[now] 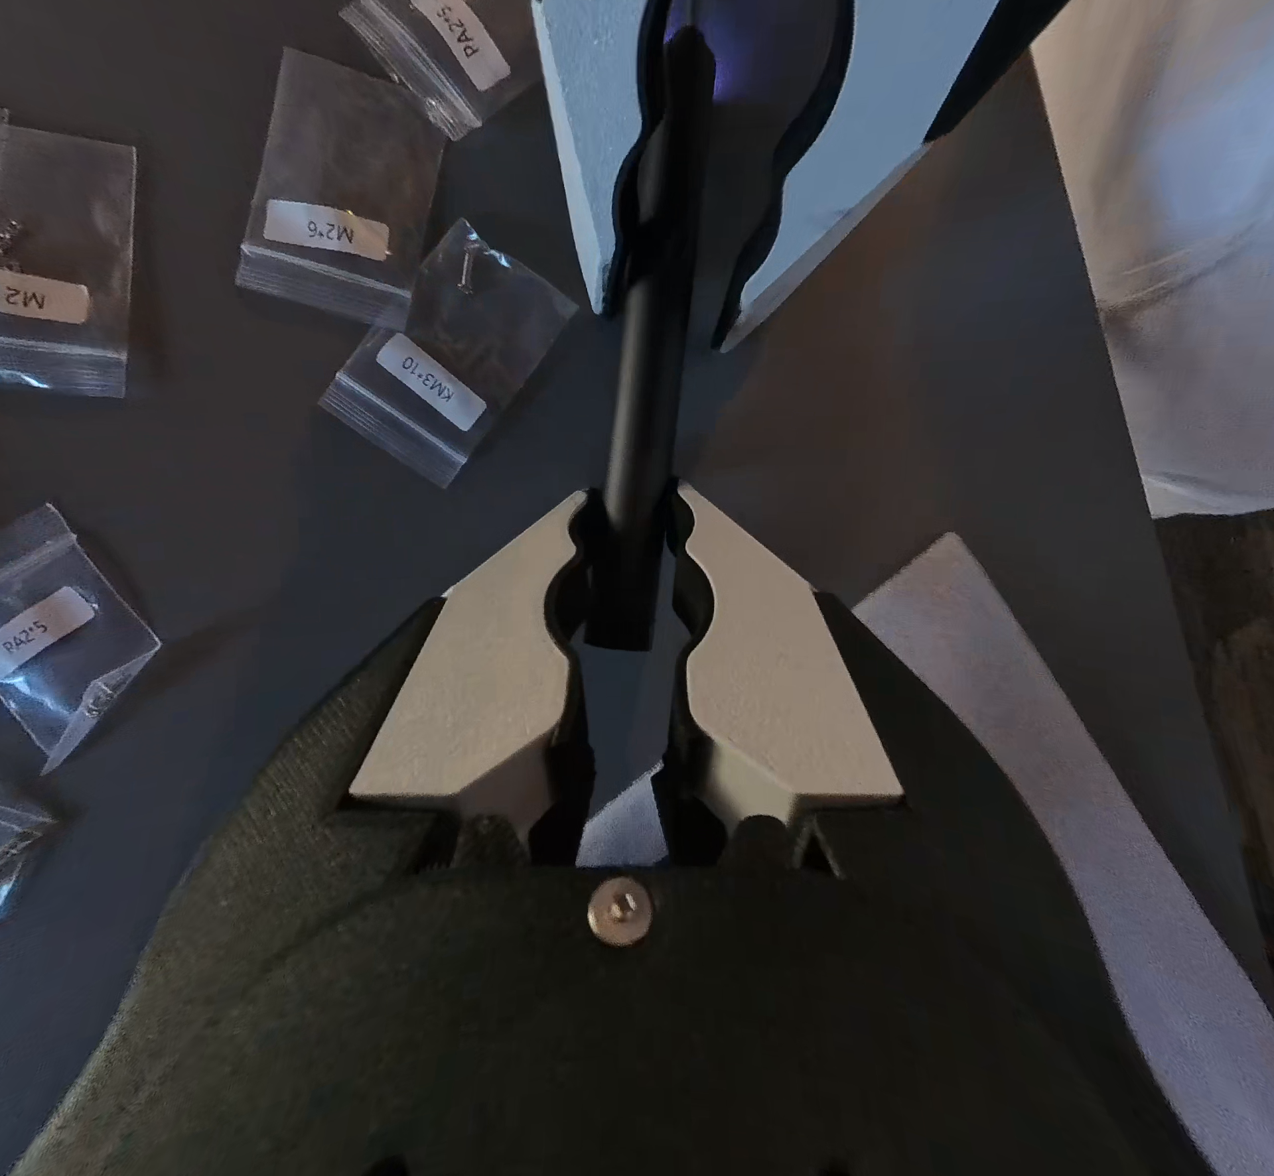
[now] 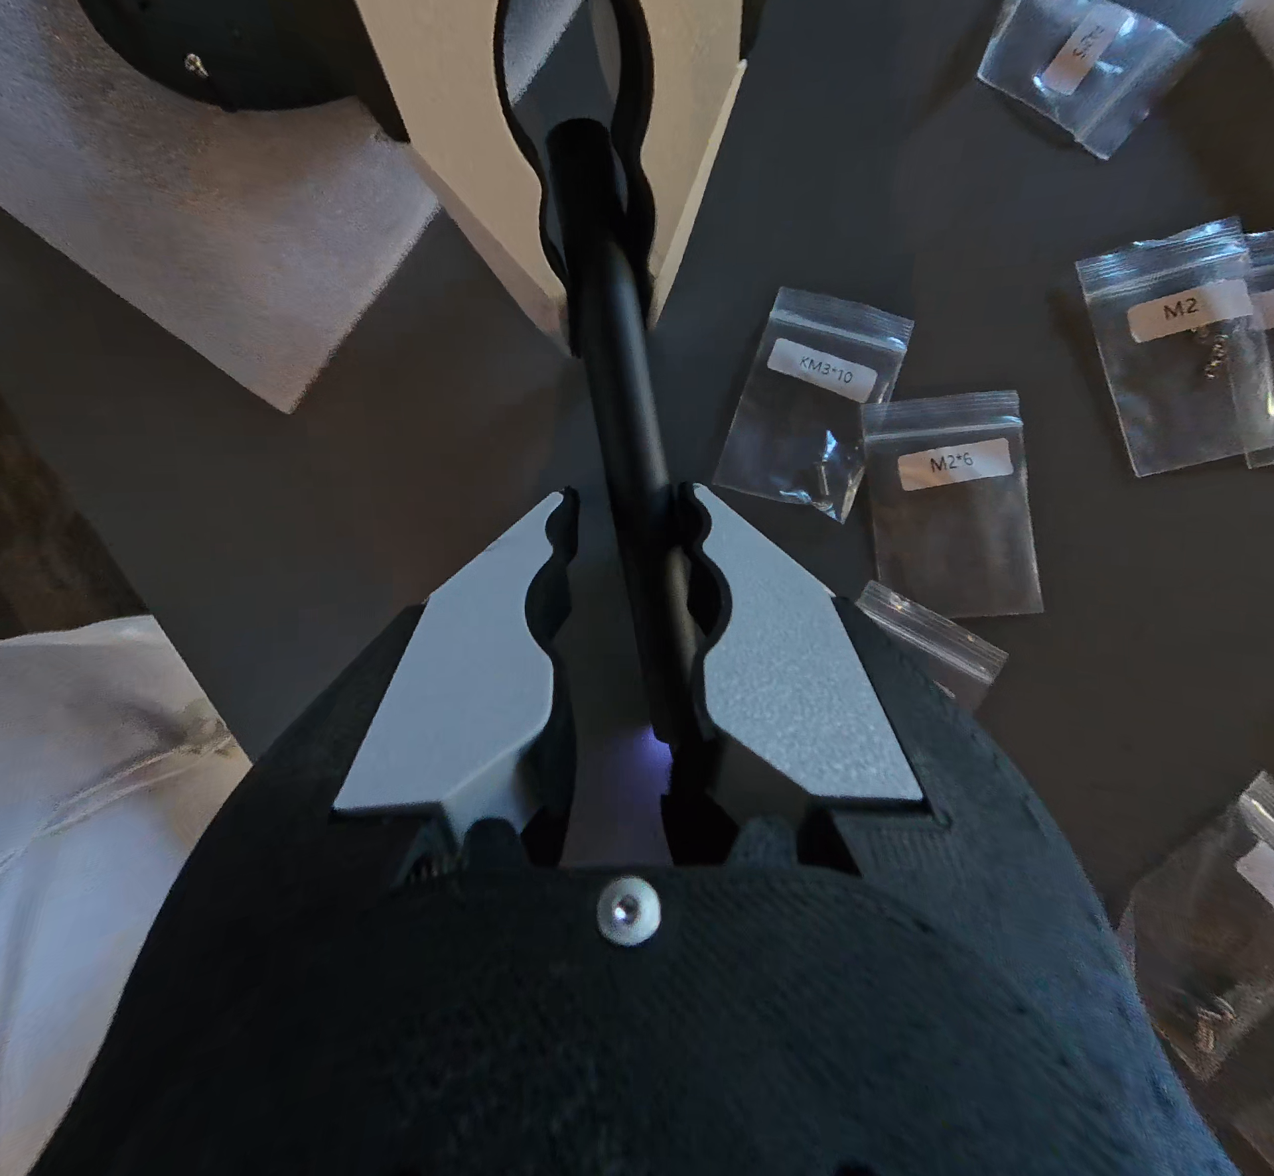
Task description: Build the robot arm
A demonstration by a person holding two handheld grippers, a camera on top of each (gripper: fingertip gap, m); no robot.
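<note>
Between both tools (image 1: 631, 509) (image 2: 624, 509): black rod (image 1: 644, 385).

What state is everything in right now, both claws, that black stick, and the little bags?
Left gripper: shut on the black rod's end.
Right gripper: shut on the rod's other end.
Black rod: held off the dark table between both grippers.
Small plastic bags: zipped shut, lying flat.

R claw (image 2: 631, 509) clamped on black rod (image 2: 624, 399); L claw (image 2: 607, 309) grips far end
</note>
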